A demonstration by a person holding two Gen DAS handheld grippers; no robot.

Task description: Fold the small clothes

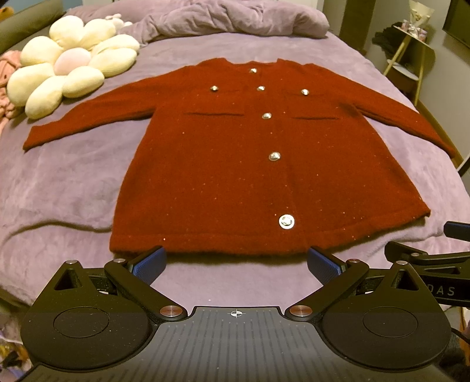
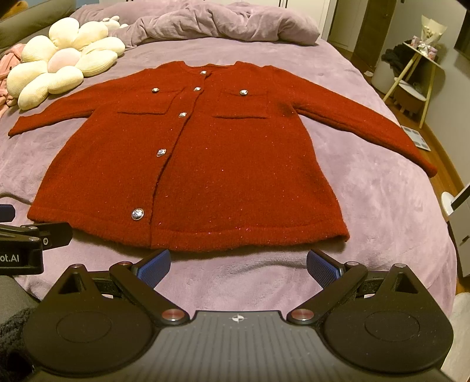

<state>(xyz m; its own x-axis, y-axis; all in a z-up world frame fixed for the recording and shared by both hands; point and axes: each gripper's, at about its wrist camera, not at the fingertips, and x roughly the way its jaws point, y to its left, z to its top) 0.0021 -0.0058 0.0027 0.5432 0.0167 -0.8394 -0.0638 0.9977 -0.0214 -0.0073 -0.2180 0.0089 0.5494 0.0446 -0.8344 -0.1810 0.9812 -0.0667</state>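
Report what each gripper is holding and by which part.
Nothing. The left gripper and right gripper hover open just short of the red cardigan's hem, jaws empty.

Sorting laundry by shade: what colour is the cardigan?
Dark red cardigan with silver buttons; clearest in the right wrist view.

This was a home bedroom. A bed (image 2: 382, 205) covered in a mauve plush blanket filled most of the view, with a rumpled duvet (image 2: 223, 26) heaped at its head and a flower-shaped plush cushion (image 1: 67, 70) lying beside it. A small wooden side table (image 2: 417, 70) stood by the wall on a wood floor.
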